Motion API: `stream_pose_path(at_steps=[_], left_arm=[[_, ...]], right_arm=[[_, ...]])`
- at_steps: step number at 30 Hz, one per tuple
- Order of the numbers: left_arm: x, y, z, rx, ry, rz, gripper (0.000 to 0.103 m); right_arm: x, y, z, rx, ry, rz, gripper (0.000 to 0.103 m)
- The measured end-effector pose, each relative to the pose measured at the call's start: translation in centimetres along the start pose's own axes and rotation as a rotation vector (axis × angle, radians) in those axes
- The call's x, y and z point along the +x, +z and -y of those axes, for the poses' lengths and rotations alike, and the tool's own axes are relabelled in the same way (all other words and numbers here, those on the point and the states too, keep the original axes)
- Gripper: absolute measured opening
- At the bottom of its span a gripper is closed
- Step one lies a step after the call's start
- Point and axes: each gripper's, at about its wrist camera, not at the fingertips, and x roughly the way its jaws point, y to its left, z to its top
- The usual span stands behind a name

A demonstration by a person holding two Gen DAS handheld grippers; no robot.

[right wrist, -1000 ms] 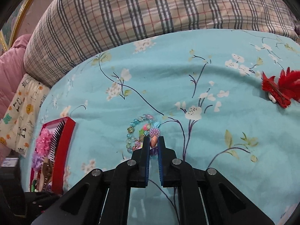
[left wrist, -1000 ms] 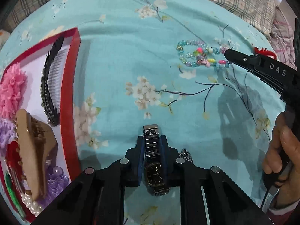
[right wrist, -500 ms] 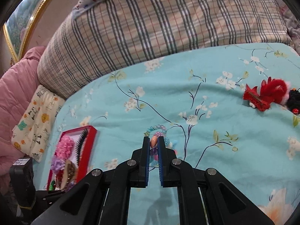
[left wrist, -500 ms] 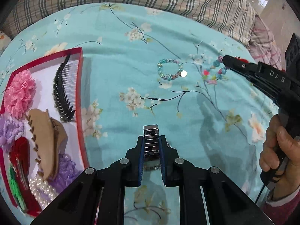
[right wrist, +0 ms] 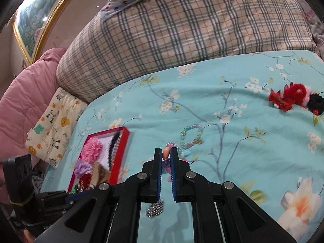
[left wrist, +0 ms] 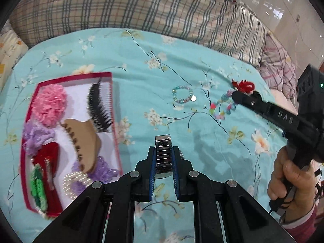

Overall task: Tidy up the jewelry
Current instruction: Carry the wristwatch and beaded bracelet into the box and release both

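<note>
My left gripper (left wrist: 163, 150) is shut on a silver metal watch (left wrist: 163, 147) and holds it above the bedspread, right of the red tray (left wrist: 116, 133). My right gripper (right wrist: 166, 151) is shut on a colourful bead bracelet (right wrist: 166, 153), which hangs from its tips in the left wrist view (left wrist: 222, 105). A second, blue-green bead bracelet (left wrist: 182, 94) lies flat on the bedspread; it also shows in the right wrist view (right wrist: 191, 136). The tray also shows in the right wrist view (right wrist: 121, 151).
The tray holds a pink flower (left wrist: 50, 103), a black comb (left wrist: 99, 107), a tan claw clip (left wrist: 85, 141), purple scrunchies and pearls. A red furry clip (right wrist: 287, 97) and a black one (right wrist: 314, 101) lie far right. A silver chain (right wrist: 155, 208) lies below my right gripper. A plaid pillow (right wrist: 182, 30) lies behind.
Both grippers have risen from the bedspread. The right one lifted the colourful bracelet away from the blue-green one, which stays down. The watch rose with the left gripper.
</note>
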Motion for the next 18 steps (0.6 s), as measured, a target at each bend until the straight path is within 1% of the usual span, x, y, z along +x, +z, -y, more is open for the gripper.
stream_pose_path(at_steps=[8,18], left_arm=[[-5.2,-1.8,-2.7,-0.036,0.012,0.054,0.013],[-9.9,-3.9,-6.5,-0.092,0.034,0.102,0.013]], right_arm=[[-0.6,-1.7,-3.3,-0.033,0.037,-0.019,0.007],[-0.9,-3.3,-7.3,-0.08,0.084,-0.049,0.007]])
